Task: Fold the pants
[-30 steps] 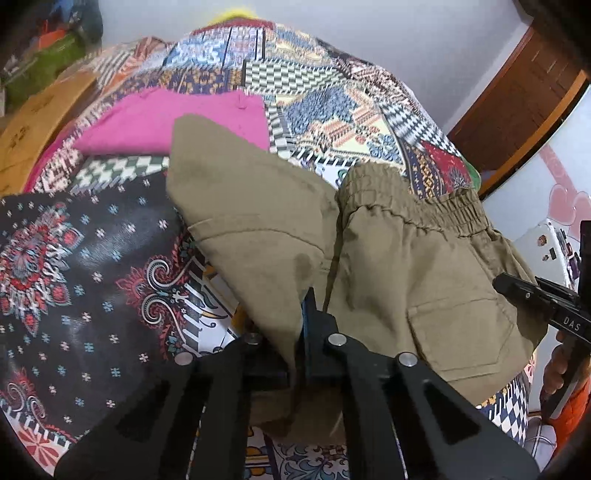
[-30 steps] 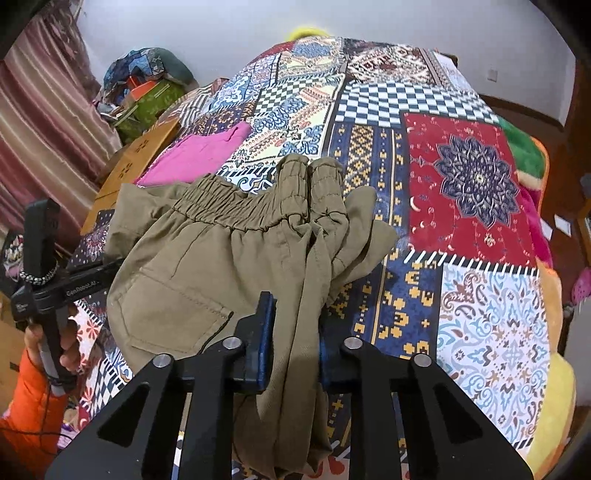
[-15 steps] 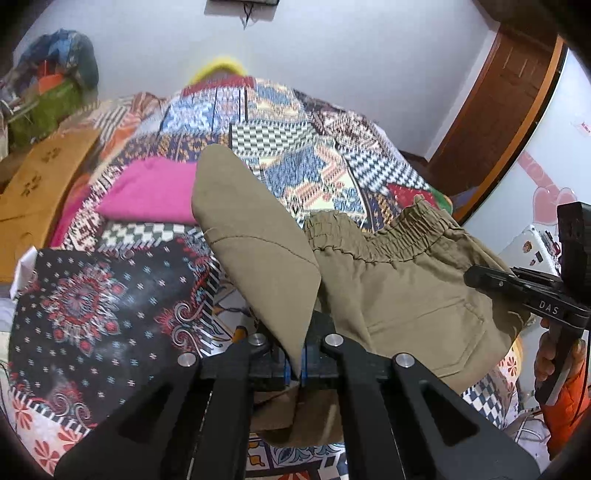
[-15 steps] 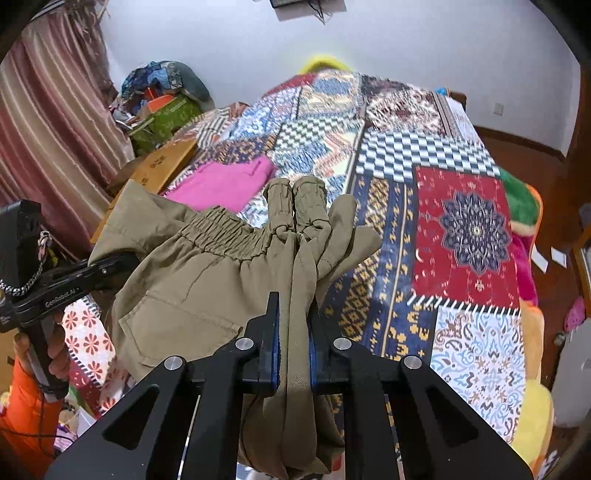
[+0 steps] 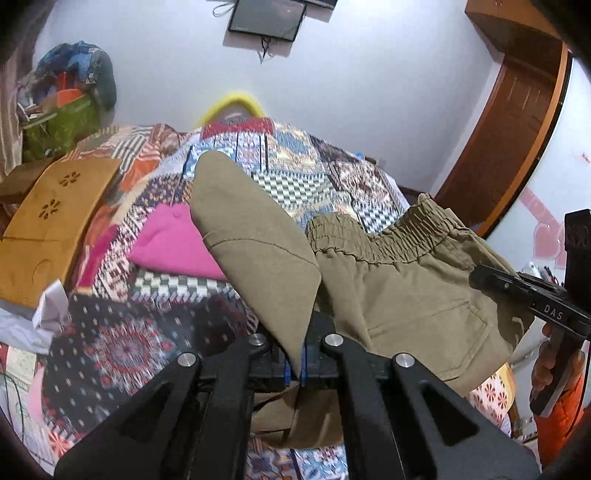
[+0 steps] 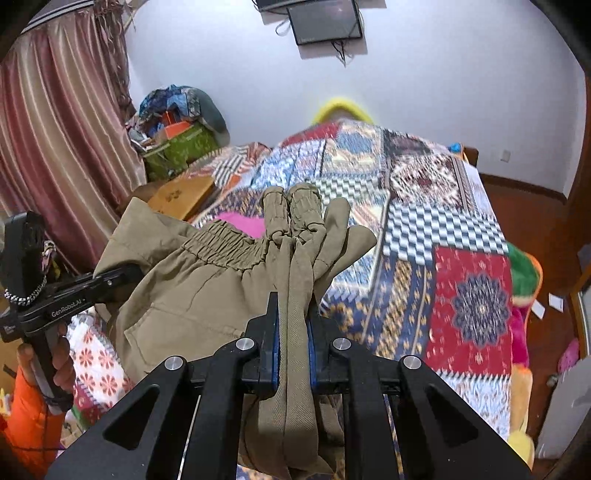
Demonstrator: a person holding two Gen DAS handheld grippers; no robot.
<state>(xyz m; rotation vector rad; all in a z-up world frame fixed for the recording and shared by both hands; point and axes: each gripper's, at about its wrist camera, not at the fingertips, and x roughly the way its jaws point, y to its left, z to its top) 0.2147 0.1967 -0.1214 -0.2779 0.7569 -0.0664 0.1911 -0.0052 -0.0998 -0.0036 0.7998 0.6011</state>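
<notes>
Olive-khaki cotton, the pants [image 5: 399, 291] hang in the air above the patchwork bedspread [image 5: 280, 184], held up by both tools and lifted clear of the bed. In the left wrist view the left gripper [image 5: 297, 363] is clenched tight on a thin folded edge of the fabric, its blue-lined pads meeting with the cloth pinched between them; from that grip a flat flap of cloth rises toward the top of the view, and to its right the gathered elastic waistband [image 5: 391, 236] and a sewn pocket face the camera. In the right wrist view the right gripper [image 6: 293, 345] is grasping a thicker bunch of the same pants, several layers pressed between its pads, with the bunched waistband ends standing up just beyond the fingers. Each tool shows at the edge of the other's view, held in a hand [image 6: 61, 363] with an orange sleeve [image 6: 31, 421] below it. On the bedspread behind the pants lies a pink garment [image 5: 171, 245], partly covered by the raised flap. A wooden board [image 5: 55, 218] with flower-shaped cut-outs sits at the bed's left side, near a pile of bags against the white wall, and a dark screen [image 6: 325, 20] hangs on that wall
</notes>
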